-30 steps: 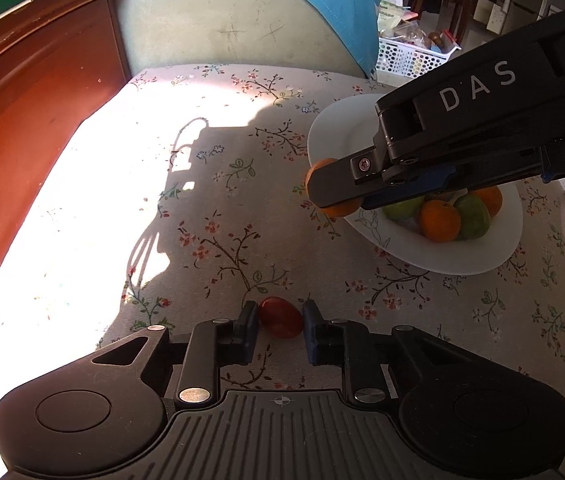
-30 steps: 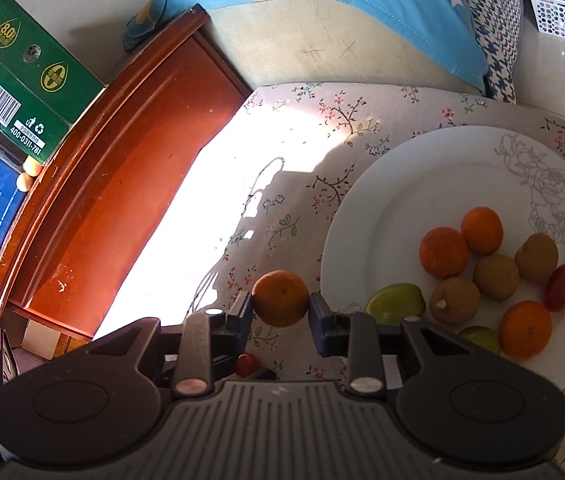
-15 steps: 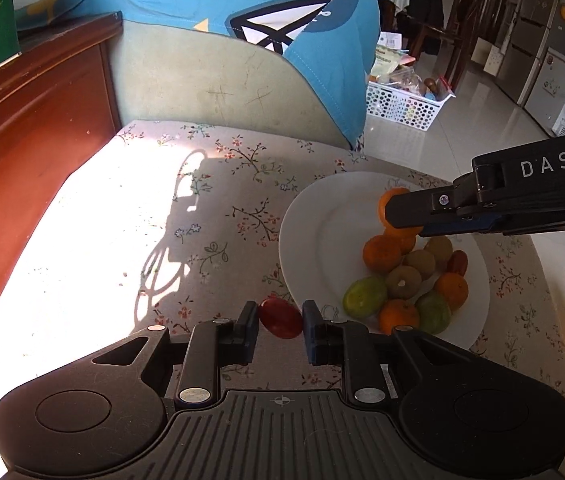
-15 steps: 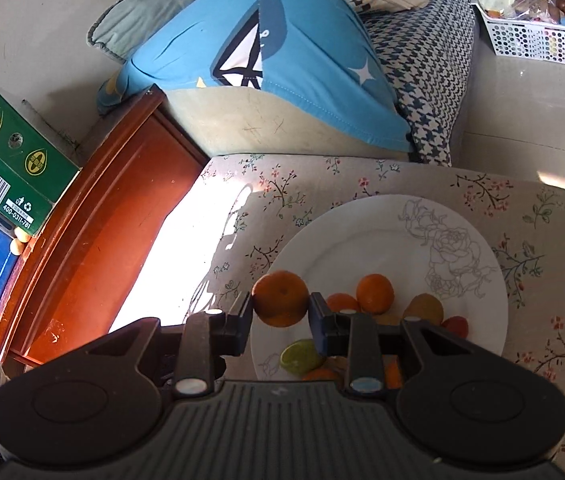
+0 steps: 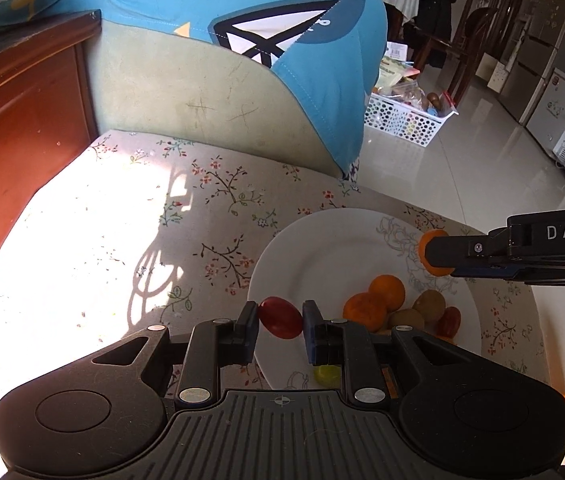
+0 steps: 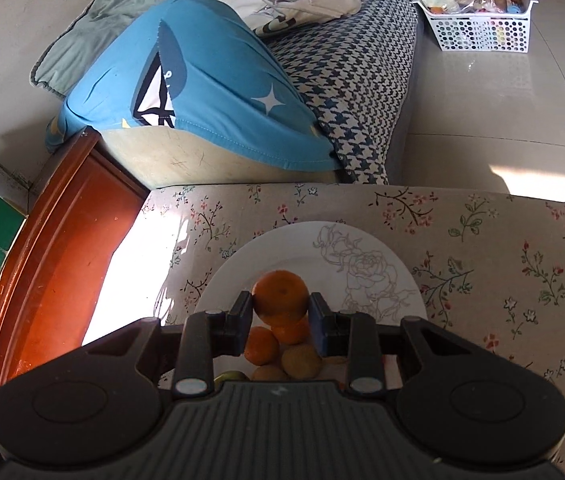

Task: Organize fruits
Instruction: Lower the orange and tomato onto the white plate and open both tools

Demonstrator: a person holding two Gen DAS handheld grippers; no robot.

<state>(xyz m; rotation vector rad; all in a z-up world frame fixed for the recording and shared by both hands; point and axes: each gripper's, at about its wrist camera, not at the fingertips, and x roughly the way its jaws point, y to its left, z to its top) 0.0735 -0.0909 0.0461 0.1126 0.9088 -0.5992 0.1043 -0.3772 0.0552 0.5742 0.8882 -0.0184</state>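
White plate [image 5: 322, 256] on floral tablecloth [image 5: 130, 248] holds two oranges [image 5: 376, 300], brown kiwis [image 5: 428, 304], one red fruit [image 5: 448, 320], a green fruit [image 5: 326, 374] near its front rim. Left gripper [image 5: 280, 318] clenched on red fruit [image 5: 280, 317], held over plate's left rim. Right gripper [image 6: 280, 306] grasping orange [image 6: 280, 296] above plate's pile, fingers level.

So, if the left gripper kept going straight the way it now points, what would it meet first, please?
Probably the white plate: the left gripper, shut on a red fruit, points across its bare near part. Its height above the plate is unclear.
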